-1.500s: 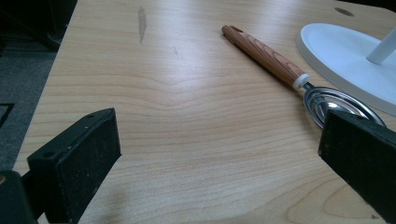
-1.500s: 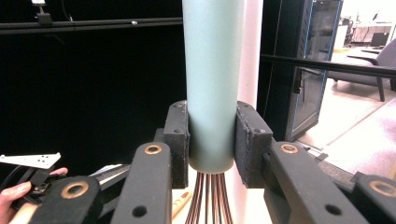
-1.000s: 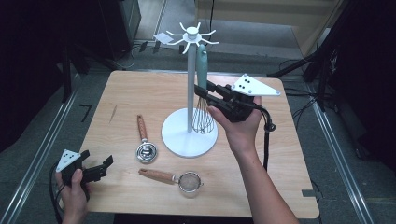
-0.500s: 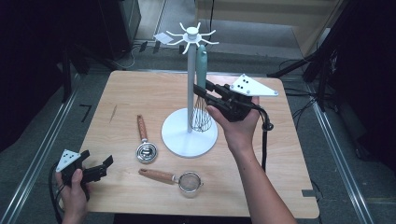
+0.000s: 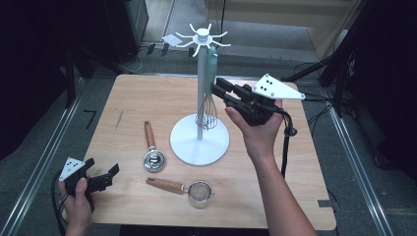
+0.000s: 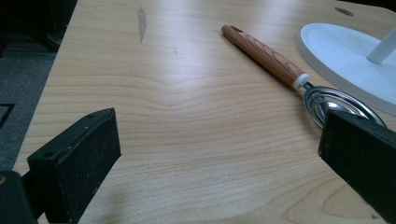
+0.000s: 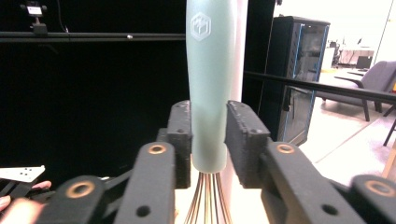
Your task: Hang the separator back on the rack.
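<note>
Your right gripper point(image 5: 220, 90) has just been closing, and its jaws now clamp the pale green handle of the whisk point(image 7: 208, 88), which hangs upright against the pole of the white rack point(image 5: 199, 142) at table centre. No container holds anything; the strainer point(image 5: 199, 191) lies empty beside the scoop point(image 5: 153, 157). Your left gripper point(image 5: 109, 176) hovers with jaws wide, nothing between them, at the near left table point(image 5: 147, 98) edge. Bare wood lies before it.
</note>
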{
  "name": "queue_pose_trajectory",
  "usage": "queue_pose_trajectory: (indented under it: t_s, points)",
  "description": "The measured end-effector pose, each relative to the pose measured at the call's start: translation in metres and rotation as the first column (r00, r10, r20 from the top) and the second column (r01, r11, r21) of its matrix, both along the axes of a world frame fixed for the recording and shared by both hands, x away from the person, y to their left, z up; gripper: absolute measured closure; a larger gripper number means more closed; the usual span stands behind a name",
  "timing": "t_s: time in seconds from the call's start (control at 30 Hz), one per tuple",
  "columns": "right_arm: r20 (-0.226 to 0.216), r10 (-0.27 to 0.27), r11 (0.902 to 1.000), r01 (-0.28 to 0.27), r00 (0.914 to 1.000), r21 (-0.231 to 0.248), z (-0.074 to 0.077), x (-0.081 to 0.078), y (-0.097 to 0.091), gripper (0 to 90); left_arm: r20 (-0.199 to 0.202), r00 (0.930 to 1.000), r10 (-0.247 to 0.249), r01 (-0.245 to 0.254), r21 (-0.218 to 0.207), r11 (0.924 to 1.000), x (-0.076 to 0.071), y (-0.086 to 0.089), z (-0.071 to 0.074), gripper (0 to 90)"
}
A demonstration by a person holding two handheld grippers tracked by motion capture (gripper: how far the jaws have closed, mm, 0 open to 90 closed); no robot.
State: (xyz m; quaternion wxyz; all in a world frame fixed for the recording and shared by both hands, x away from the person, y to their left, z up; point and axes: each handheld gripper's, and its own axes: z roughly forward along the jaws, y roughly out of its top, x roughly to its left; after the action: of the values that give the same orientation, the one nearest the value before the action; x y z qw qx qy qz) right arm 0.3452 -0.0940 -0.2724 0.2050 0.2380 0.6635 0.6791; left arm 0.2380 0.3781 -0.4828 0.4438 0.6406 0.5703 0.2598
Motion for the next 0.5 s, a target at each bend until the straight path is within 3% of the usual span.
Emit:
queue_pose_trajectory:
  t_s: [0.03, 0.13, 0.5]
  points:
    - [0.0, 0.0, 1.0, 0.0, 1.0, 0.0, 0.0, 0.0, 0.0, 77.4, 0.0, 1.0, 0.0, 0.0, 0.0, 1.0, 0.0, 0.0, 0.0, 0.0]
    - [0.008, -0.017, 0.9999, 0.017, 0.9998, 0.002, 0.003, 0.001, -0.001, 90.0, 0.0, 1.0, 0.002, -0.002, 0.0, 1.0, 0.0, 0.0, 0.0, 0.0]
    - [0.041, -0.121, 0.9923, 0.12, 0.9918, 0.029, 0.016, 0.005, 0.006, 90.0, -0.001, 1.0, 0.003, -0.003, 0.0, 1.0, 0.0, 0.0, 0.0, 0.0]
